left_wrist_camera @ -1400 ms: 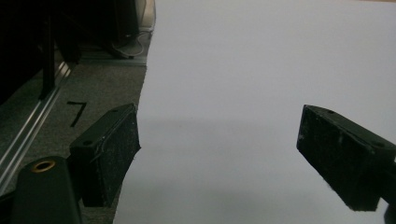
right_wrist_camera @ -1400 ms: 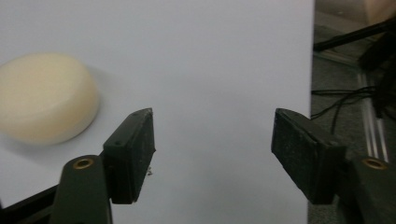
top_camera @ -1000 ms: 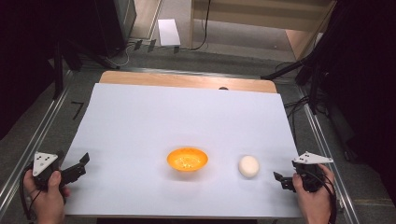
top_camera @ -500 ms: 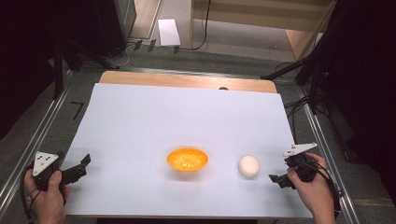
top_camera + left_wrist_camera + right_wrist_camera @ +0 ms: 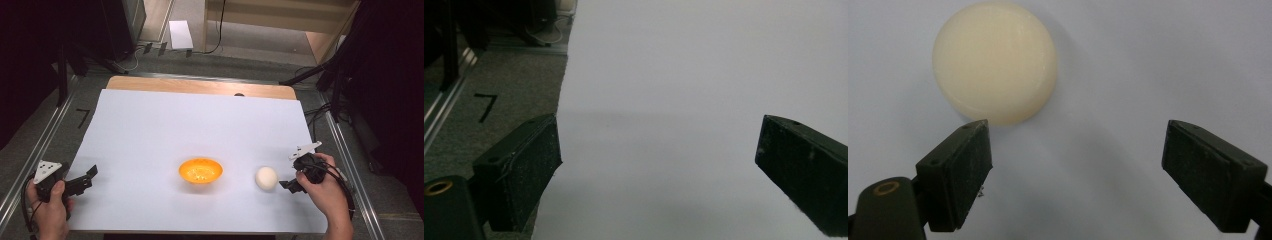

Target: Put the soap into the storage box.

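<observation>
left claw [image 5: 86, 179] agape, low | right claw [image 5: 287, 185] agape, tilted down

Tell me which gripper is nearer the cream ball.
Right. The right gripper sits just beside the cream ball, jaws open and not touching it; the left gripper waits across the white sheet, past the orange bowl.

Left gripper [image 5: 659, 165]: both jaws are cut off by the bottom edge of its own view, the right one also by the right edge. Right gripper [image 5: 1075, 170]: jaw bases are cut off at the bottom of its view. Ball [image 5: 994, 62]: underside is hidden against the sheet [image 5: 1148, 60]. Bowl [image 5: 200, 170]: contents are too small to be told. Forearms are cropped by the high view's lower edge.
</observation>
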Available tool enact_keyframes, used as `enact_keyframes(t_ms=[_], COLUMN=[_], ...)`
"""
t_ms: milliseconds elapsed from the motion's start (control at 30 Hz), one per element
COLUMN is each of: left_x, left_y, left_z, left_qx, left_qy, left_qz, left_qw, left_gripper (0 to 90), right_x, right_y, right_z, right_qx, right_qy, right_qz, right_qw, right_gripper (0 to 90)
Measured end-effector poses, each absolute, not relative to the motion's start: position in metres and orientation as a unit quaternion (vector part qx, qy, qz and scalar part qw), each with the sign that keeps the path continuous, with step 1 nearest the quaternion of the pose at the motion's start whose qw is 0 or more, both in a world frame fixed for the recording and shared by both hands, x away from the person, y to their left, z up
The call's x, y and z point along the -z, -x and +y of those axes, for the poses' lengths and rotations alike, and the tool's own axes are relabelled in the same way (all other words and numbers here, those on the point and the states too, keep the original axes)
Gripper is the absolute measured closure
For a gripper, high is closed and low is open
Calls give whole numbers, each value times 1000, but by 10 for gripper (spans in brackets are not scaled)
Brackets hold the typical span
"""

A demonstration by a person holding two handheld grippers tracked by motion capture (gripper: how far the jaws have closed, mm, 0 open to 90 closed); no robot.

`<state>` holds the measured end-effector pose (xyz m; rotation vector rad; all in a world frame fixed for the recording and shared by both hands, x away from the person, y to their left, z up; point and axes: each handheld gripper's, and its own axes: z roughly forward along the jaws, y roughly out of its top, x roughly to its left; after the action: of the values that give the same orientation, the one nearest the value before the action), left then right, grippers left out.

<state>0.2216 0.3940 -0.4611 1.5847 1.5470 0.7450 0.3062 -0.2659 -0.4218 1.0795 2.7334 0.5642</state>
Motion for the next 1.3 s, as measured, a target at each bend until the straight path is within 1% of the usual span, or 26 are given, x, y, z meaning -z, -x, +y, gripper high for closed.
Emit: enact_keyframes(t_ms=[167, 533, 933, 1200, 1300], left_x=[461, 461, 461, 461, 461], left_y=[-220, -221, -222, -222, -222], left_z=[391, 388, 388, 388, 387], left_qx=[-308, -310, -310, -310, -310], left_qy=[-631, -637, -637, -638, -638], left_qz=[597, 600, 600, 601, 601], left_qw=[389, 373, 372, 369, 368], left_gripper=[45, 58, 66, 66, 66], right_x=[425, 425, 437, 443, 446], right_y=[-309, -308, -313, -316, -319], right_z=[-259, -245, -216, -207, -206], right_qx=[-184, -185, -170, -170, -168], right_qy=[-349, -325, -290, -292, -293], right_qz=[916, 926, 941, 941, 941], right_qw=[69, 52, 25, 33, 30], right_gripper=[130, 135, 188, 234, 239])
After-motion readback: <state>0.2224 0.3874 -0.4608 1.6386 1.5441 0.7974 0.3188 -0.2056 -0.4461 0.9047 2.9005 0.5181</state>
